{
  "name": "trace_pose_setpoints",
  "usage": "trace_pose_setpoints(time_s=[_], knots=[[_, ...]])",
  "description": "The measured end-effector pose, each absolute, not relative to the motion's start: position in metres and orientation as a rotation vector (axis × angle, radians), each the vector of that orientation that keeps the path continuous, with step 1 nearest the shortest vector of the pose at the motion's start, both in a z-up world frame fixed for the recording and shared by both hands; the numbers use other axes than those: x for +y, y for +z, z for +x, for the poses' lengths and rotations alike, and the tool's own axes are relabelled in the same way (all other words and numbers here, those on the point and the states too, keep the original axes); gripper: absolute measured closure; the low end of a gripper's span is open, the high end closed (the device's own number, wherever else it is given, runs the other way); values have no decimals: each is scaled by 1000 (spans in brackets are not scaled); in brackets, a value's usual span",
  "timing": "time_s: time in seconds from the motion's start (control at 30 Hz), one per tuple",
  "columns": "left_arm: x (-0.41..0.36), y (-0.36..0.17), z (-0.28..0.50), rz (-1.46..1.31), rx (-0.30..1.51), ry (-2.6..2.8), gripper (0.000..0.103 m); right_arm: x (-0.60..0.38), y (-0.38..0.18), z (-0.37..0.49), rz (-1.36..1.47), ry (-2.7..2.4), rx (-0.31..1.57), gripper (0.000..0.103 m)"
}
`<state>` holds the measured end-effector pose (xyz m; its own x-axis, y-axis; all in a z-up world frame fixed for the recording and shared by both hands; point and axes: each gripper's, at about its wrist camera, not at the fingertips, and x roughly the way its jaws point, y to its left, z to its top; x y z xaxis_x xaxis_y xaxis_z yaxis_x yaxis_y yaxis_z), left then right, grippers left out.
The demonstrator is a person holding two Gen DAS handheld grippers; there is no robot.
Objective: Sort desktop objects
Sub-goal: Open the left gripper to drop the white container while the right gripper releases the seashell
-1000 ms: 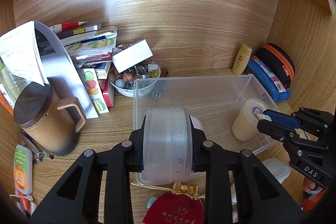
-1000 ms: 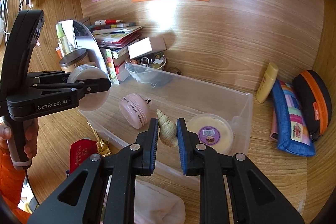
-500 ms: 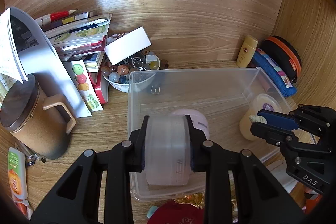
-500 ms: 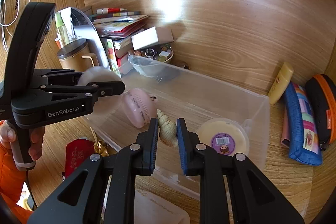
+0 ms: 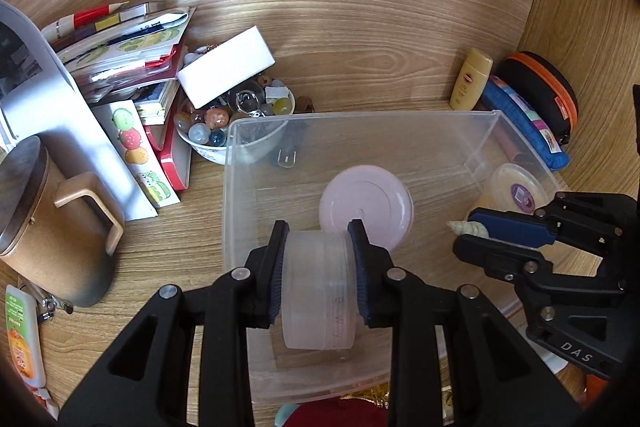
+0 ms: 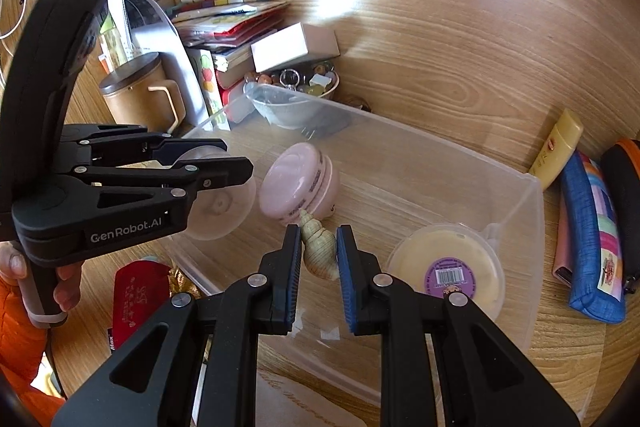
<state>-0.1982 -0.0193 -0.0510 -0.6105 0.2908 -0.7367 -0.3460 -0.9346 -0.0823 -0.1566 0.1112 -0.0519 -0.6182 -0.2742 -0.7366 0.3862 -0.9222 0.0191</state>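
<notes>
Both hands have come down and forward since a second ago, so the frosted jar and the seashell now hang inside the mouth of the clear bin [image 5: 236,187] rather than short of it. The left gripper [image 5: 319,267] is clamped narrow on the frosted jar [image 5: 318,291], holding it on edge by its flat faces just above the bin floor near the front wall. The right gripper [image 6: 318,255] is pinched nearly shut on the seashell [image 6: 318,247], which points tip-forward over the middle of the bin.

What worries me is the crowding. A pink round case [image 6: 298,183] stands tilted on its edge in the bin, and the seashell tip looks very close to it; I can't tell whether they touch. If the shell is pushed on or dropped there, it could knock the pink case over. The jar, let go on its edge, would likely roll and bump the pink case or the front wall. The two grippers are also near each other, so a careless release could make them clash.

As for containers: the bin holds the pink case and, toward its right end, a cream tub with a purple label [image 6: 446,267]. Behind the bin, a white bowl [image 5: 208,153] is heaped with marbles and trinkets, with a white box [image 5: 226,73] resting on top. A tan lidded mug [image 5: 44,223] stands to the left, its contents hidden.
</notes>
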Motion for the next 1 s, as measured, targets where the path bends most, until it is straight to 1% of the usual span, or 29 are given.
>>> trace_pose_setpoints(time_s=[0.23, 0.4, 0.63, 0.87, 0.97, 1.0], knots=[[-11, -56, -199, -1139, 142, 2527, 74, 104, -57, -163, 1153, -2513, 233, 87], [-11, -56, -197, -1127, 153, 2527, 74, 104, -61, -170, 1193, -2494, 211, 87], [-11, -56, -196, -1115, 172, 2532, 74, 97, -62, -171, 1208, -2500, 251, 87], [-12, -57, -196, -1108, 168, 2521, 72, 89, -58, -166, 1193, -2520, 332, 87], [-12, -57, -195, -1108, 165, 2515, 71, 86, -54, -164, 1181, -2521, 346, 84], [-13, -57, -195, -1109, 162, 2512, 71, 84, -53, -162, 1174, -2525, 359, 82]])
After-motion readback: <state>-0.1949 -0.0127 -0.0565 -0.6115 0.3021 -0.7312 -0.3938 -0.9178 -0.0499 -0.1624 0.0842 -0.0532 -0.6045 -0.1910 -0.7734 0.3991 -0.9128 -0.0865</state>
